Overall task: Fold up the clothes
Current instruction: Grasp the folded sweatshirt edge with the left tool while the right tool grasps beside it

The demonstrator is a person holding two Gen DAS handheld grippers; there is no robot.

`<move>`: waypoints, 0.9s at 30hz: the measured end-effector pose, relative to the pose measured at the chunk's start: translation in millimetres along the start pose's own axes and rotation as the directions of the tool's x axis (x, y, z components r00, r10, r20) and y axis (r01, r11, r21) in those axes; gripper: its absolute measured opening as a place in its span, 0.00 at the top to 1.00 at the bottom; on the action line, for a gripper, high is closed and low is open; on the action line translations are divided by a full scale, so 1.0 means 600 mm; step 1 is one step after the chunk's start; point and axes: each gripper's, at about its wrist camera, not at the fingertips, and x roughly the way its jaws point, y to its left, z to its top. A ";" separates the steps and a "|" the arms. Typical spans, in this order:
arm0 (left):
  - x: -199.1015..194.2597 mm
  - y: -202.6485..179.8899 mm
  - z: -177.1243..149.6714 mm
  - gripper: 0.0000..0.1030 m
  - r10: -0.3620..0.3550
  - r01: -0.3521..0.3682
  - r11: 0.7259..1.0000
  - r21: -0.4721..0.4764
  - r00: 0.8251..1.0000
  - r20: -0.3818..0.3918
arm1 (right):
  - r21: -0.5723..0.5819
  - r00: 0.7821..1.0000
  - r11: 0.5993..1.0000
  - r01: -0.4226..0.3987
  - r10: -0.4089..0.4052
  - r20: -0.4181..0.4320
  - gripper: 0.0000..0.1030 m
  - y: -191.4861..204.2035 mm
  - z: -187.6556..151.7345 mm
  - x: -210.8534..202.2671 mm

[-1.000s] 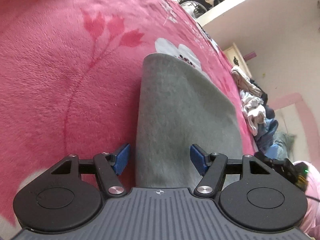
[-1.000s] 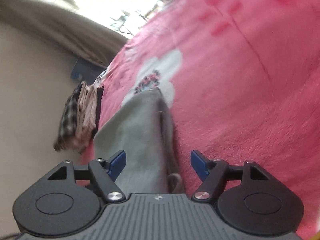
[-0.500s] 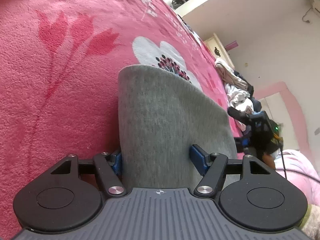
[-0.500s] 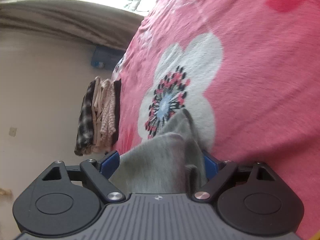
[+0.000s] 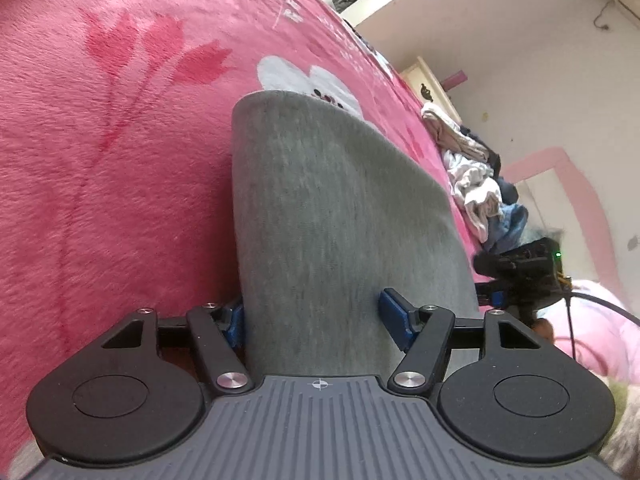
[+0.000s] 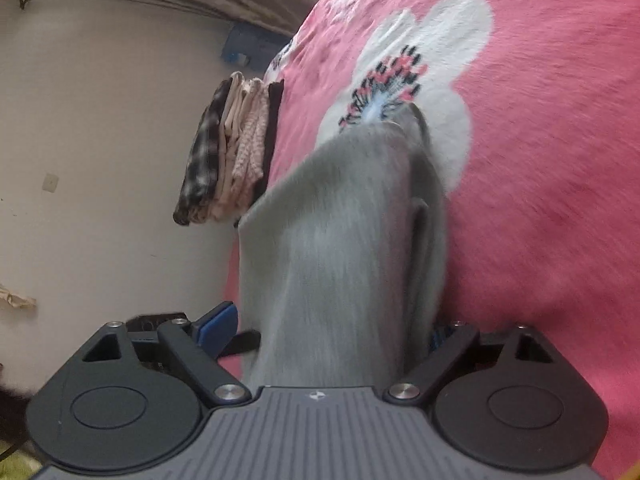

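Observation:
A grey garment lies on a pink flowered blanket and runs up between the fingers of my left gripper. The left jaws stand wide apart with the cloth between the blue pads. In the right wrist view the same grey garment passes between the fingers of my right gripper, whose jaws also stand apart. The right-hand pad there is hidden by cloth. The right gripper body shows at the garment's far edge in the left wrist view.
A stack of folded clothes sits at the blanket's edge by the wall. A heap of unfolded clothes lies at the far right of the bed. A white flower print lies past the garment's tip.
Both grippers slid onto the garment's edge between one second and half a second ago. The cloth now rises between the jaws. The right view has swung so the folded stack appears nearer.

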 end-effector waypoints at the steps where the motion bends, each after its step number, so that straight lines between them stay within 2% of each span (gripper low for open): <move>1: 0.004 0.000 0.002 0.36 -0.002 0.002 1.000 -0.003 1.000 0.005 | -0.010 1.000 1.000 -0.003 0.003 -0.003 0.11 0.002 0.004 0.009; 3: 0.002 0.000 0.000 0.36 0.001 -0.001 1.000 -0.022 1.000 0.016 | -0.021 1.000 1.000 0.001 -0.001 0.003 0.13 0.004 0.003 0.016; 4: 0.002 -0.001 0.000 0.37 0.004 -0.003 0.999 -0.032 1.000 0.022 | -0.018 1.000 1.000 0.020 -0.020 0.010 0.21 0.006 -0.001 0.013; 5: 0.000 -0.005 -0.001 0.39 0.014 -0.013 0.999 -0.036 1.000 0.026 | -0.015 0.999 0.999 0.040 -0.040 0.016 0.36 0.008 -0.005 0.011; 6: -0.002 -0.010 -0.002 0.44 0.024 -0.023 0.999 -0.034 0.999 0.029 | -0.007 0.998 0.998 0.062 -0.062 0.020 0.42 0.009 -0.009 0.007; 8: -0.005 -0.025 -0.004 0.48 0.047 -0.046 0.999 -0.016 0.998 0.036 | -0.004 0.995 0.996 0.092 -0.092 0.036 0.47 0.018 -0.017 0.000; 12: -0.018 -0.049 -0.003 0.56 0.081 -0.081 0.997 -0.001 0.995 0.058 | -0.097 0.982 0.979 0.180 -0.173 0.076 0.52 0.065 -0.028 -0.004; 17: -0.042 -0.087 -0.012 0.59 0.114 -0.117 0.993 0.029 0.990 0.088 | -0.174 0.958 0.946 0.275 -0.255 0.130 0.55 0.124 -0.051 -0.012; 22: -0.066 -0.123 -0.020 0.60 0.122 -0.129 0.990 0.054 0.986 0.110 | -0.208 0.940 0.921 0.328 -0.296 0.172 0.56 0.171 -0.070 -0.029; 27: -0.103 -0.160 -0.026 0.60 0.122 -0.133 0.989 0.071 0.982 0.144 | -0.211 0.931 0.918 0.336 -0.290 0.221 0.56 0.221 -0.095 -0.046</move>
